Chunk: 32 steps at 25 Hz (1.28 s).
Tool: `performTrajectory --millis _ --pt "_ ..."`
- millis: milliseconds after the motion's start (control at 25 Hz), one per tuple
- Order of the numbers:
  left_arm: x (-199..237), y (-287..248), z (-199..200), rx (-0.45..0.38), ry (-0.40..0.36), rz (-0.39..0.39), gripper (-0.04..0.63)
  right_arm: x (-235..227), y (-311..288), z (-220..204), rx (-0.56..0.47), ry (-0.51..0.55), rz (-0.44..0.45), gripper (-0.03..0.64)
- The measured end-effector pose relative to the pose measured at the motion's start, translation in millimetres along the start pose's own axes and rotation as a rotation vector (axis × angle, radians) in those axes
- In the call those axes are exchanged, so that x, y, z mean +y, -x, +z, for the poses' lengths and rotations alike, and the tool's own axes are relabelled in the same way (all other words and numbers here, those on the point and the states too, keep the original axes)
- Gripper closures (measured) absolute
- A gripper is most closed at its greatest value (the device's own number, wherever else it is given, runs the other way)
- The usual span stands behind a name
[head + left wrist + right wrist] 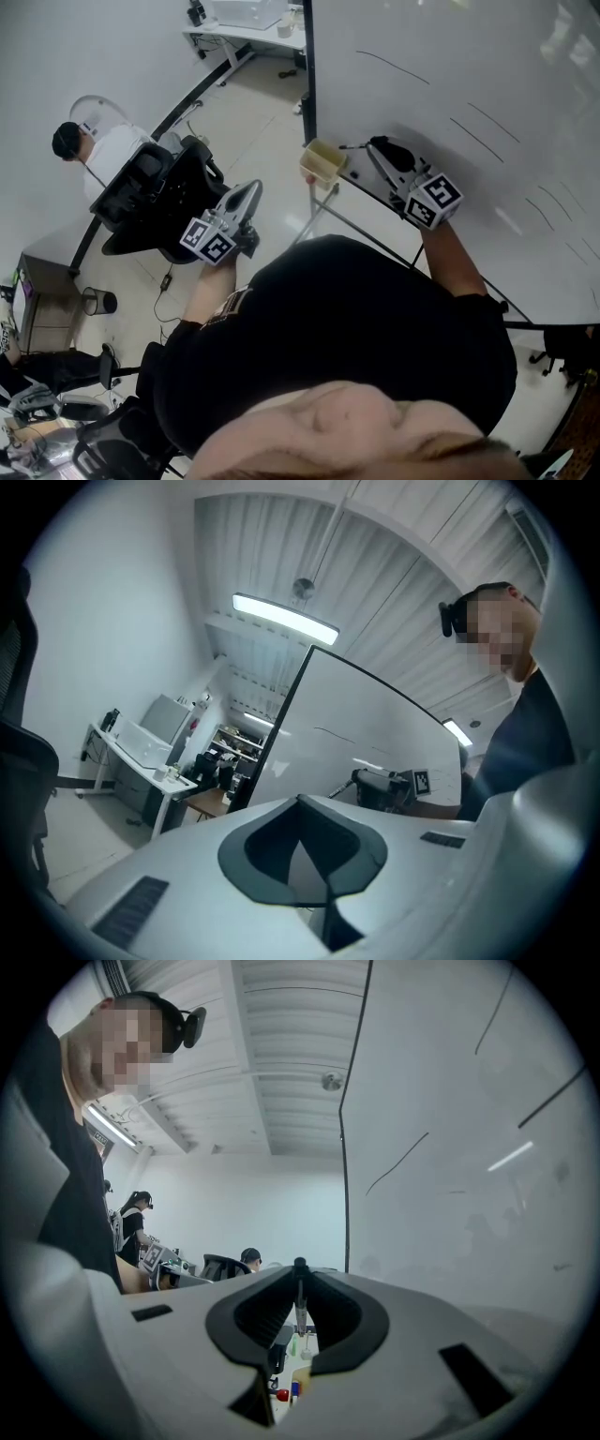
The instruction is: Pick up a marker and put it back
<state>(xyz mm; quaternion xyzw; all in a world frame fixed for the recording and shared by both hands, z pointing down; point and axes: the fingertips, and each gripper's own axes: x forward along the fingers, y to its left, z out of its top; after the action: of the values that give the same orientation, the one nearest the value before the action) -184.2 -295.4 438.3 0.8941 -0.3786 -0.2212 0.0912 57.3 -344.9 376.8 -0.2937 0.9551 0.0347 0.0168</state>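
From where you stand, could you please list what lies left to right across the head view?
Seated person in white shirt → black office chair → left gripper → small beige bin → right gripper, holding a thin marker.

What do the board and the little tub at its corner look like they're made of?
Board: smooth, glossy white, likely a coated whiteboard surface, since it shows bright reflected streaks. Tub: pale yellowish, thin-walled and matte, so probably plastic.

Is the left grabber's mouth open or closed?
Closed. In the left gripper view, the left gripper has its jaws meeting at the tips, with nothing between them.
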Motion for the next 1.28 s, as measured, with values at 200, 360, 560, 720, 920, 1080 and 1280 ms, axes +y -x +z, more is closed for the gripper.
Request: performTrajectory --millis 200,360,560,720,920,1080,1280 --pt "4.1 -1.8 3.7 -0.044 0.073 -0.007 0.599 0.7 -2.0 -0.5 0.003 -0.002 0.006 0.563" --pt "-8.3 -7.5 -8.9 0.033 0.013 -0.053 0.599 0.4 -1.4 -1.5 0.005 -0.003 0.007 0.563" --pt "-4.8 -12.9 -10.3 0.002 0.112 -0.051 0.598 -0.1 5.5 -3.1 -0.002 -0.015 0.014 0.563" --pt "-26.1 -11.6 -20.0 0.015 0.108 -0.098 0.598 3.0 18.5 -5.2 -0.007 -0.037 0.033 0.563" --pt "-62.9 -18.3 -42.7 0.033 0.149 -0.134 0.600 1.3 39.6 -1.8 -0.033 -0.061 0.081 0.563" --pt "-78.2 -13.1 -58.7 -0.026 0.273 -0.082 0.601 7.9 61.7 -6.9 -0.037 -0.088 0.145 0.563" --pt "-84.9 5.6 -63.6 -0.035 0.332 -0.060 0.601 18.9 78.5 -1.8 -0.055 -0.115 0.129 0.563"
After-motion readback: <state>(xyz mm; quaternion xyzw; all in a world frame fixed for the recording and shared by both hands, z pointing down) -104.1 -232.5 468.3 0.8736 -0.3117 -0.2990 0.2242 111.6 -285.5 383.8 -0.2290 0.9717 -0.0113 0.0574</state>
